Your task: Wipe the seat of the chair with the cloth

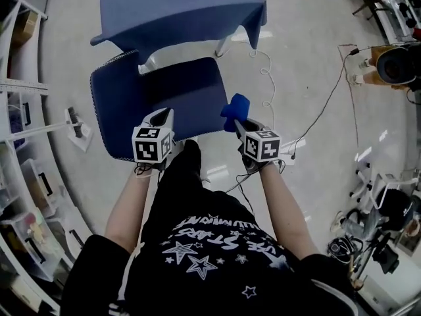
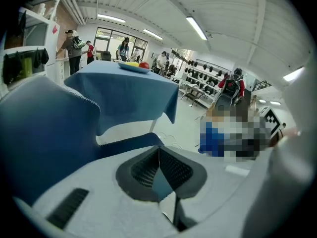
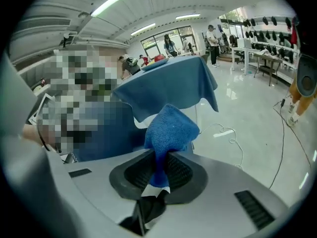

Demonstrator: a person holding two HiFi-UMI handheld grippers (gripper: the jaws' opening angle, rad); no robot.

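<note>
The dark blue chair seat (image 1: 177,94) lies in front of me in the head view, its backrest (image 1: 104,110) at the left. My right gripper (image 1: 238,122) is shut on a blue cloth (image 1: 235,106), held just off the seat's right edge. In the right gripper view the cloth (image 3: 168,133) bunches up between the jaws, with the chair (image 3: 111,138) behind it at the left. My left gripper (image 1: 162,116) hovers over the seat's near part, its jaws together with nothing between them. The left gripper view shows the backrest (image 2: 39,133) close at the left.
A table under a blue tablecloth (image 1: 181,8) stands just beyond the chair, a plate (image 2: 132,66) on it. White cables (image 1: 266,78) trail across the floor to the right. Shelving (image 1: 23,176) lines the left side. People stand in the distance (image 2: 74,46).
</note>
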